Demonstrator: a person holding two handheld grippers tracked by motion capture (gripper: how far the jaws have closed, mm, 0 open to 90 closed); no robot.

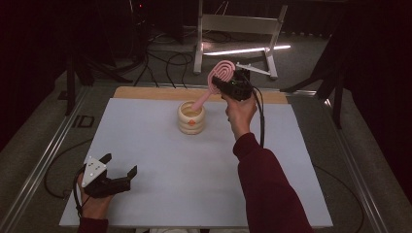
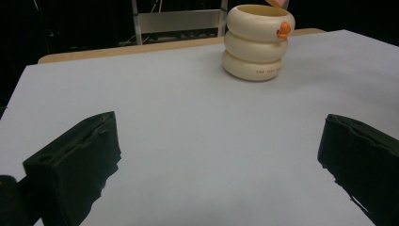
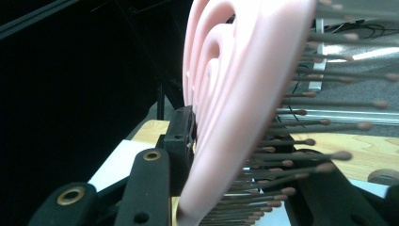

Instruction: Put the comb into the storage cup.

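A pink hairbrush (image 1: 217,80) is held tilted above a cream ringed cup (image 1: 191,117) that stands near the table's far middle; its handle end reaches down into the cup's mouth. My right gripper (image 1: 224,86) is shut on the brush just below its oval head. In the right gripper view the pink brush (image 3: 235,94) looms close, its bristles pointing right, one black jaw pressed on its back. My left gripper (image 1: 120,167) rests at the near left corner, jaws wide apart with nothing between them. Its own view shows the cup (image 2: 259,40) with an orange mark on its top ring.
The white table sheet (image 1: 160,165) ends in a wooden strip (image 1: 145,92) at the far edge. Beyond it a white metal stand (image 1: 238,29) and cables lie on the floor. Metal rails run along both sides of the table.
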